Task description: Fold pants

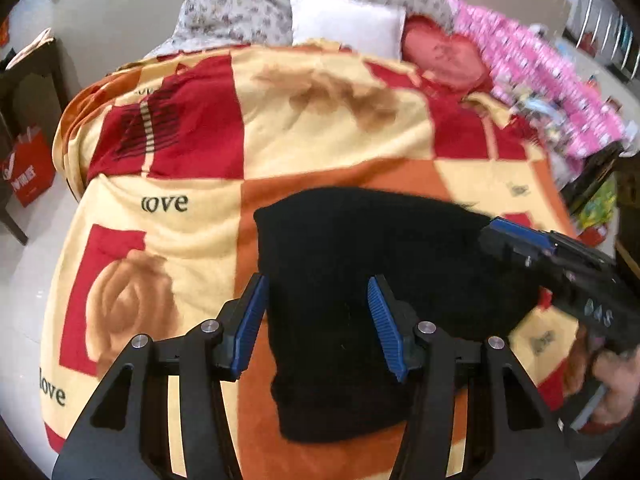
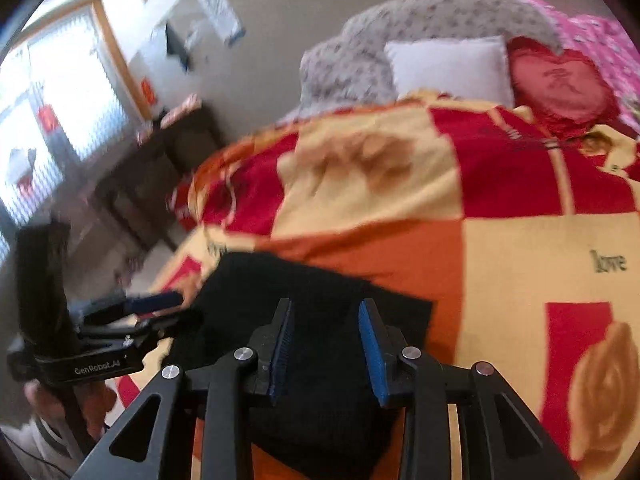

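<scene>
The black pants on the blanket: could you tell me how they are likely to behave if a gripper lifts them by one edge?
The pants look like soft knit in a loosely folded bundle, so they would probably droop and unfold. They seem light. On the plush blanket they would likely drag rather than slide.

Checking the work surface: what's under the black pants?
The black pants lie on a red, orange and cream patchwork blanket printed with "love". It shows all around them. The patch directly beneath, and the bed itself, are covered, so not visible.
</scene>
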### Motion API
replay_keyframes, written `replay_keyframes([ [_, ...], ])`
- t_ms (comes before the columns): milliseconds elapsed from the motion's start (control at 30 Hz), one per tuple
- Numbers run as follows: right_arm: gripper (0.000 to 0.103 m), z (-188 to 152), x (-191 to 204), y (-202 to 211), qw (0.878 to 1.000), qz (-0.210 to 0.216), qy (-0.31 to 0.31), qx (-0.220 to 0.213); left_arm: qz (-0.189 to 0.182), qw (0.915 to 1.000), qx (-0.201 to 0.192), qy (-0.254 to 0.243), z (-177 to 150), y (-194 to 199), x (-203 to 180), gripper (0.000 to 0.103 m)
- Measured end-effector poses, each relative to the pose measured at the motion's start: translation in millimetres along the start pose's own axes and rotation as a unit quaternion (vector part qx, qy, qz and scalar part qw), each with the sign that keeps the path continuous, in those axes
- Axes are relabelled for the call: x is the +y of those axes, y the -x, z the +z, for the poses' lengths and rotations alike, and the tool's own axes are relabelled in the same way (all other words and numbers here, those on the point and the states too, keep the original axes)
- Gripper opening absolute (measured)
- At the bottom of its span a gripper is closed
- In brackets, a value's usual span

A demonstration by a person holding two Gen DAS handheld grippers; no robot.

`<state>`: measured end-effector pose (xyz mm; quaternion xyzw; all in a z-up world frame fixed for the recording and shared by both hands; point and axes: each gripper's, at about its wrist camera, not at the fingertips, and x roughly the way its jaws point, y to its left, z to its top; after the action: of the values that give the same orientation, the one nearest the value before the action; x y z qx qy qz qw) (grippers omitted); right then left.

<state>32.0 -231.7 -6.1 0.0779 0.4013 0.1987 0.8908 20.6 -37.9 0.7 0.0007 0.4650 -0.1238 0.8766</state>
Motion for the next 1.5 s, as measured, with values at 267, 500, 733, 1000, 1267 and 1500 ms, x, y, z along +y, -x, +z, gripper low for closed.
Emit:
replay_keyframes([
  [267, 0.032, -9.0, 6.3, -9.1, 0.998, -0.041, 0.032, 0.029, -0.010, 0.9989, 0.019, 0.041, -2.1, -23.3, 16.9, 0.070],
  [500, 0.032, -37.0, 19.4, 23.0, 0.996, -0.054, 0.055, 0.041, -0.003, 0.9993, 0.013, 0.036, -5.8, -19.5, 11.6, 0.070],
  [733, 0.034, -58.5, 14.7, 22.0, 0.997, -0.061, 0.037, 0.041, 0.003, 0.9993, 0.007, 0.037, -9.9, -17.5, 7.0, 0.070],
  [1000, 0.036, -46.3, 12.6, 52.9, 0.998, -0.056, 0.023, 0.018, 0.010, 0.9996, 0.002, 0.028, -14.8, 3.6, 2.9, 0.070],
  [1267, 0.041, -56.4, 6.1, 35.7, 0.997, -0.069, 0.003, 0.034, 0.004, 0.9989, 0.005, 0.046, -32.7, 8.0, 6.0, 0.070],
  [1500, 0.046, -65.8, -1.0, 22.7, 0.997, -0.065, -0.016, 0.042, -0.028, 0.9977, 0.015, 0.060, -42.2, -5.4, 7.5, 0.073],
])
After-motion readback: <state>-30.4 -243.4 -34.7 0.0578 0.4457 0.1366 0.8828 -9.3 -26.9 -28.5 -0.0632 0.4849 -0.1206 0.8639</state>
